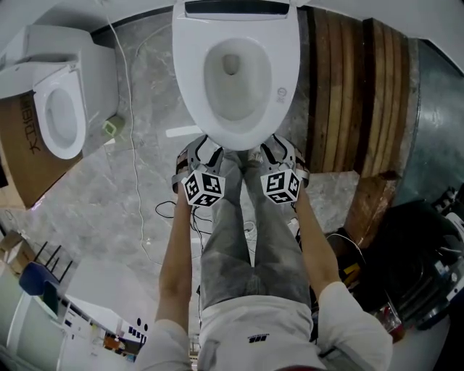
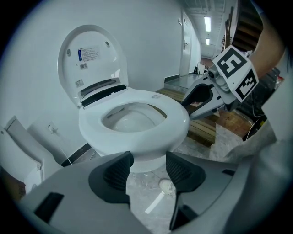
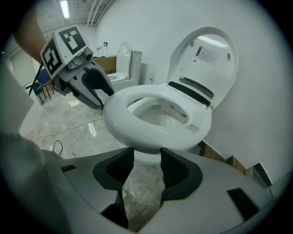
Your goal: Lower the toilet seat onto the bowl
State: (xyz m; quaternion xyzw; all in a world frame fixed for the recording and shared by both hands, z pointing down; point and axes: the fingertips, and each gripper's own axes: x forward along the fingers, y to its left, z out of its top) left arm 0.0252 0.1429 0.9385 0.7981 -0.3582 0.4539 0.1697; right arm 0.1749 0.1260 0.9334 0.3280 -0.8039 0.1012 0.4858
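The white toilet seat (image 1: 190, 80) lies flat on the bowl, while the lid (image 1: 235, 7) stands upright behind it against the wall. My left gripper (image 1: 201, 148) and right gripper (image 1: 279, 151) hover side by side just in front of the bowl's front rim. In the left gripper view the seat (image 2: 169, 114) is down, the lid (image 2: 91, 59) is raised, and the left gripper (image 2: 149, 157) is open with only floor between its pads. The right gripper (image 3: 146, 155) is likewise open and empty below the seat (image 3: 123, 119).
A second toilet (image 1: 61, 109) and a cardboard box (image 1: 22, 145) stand at the left. Wooden planks (image 1: 348, 87) lie to the right of the bowl. Cables (image 1: 134, 145) trail over the marble floor. Dark equipment (image 1: 413, 253) sits at the right. The person's legs (image 1: 250, 239) stand before the bowl.
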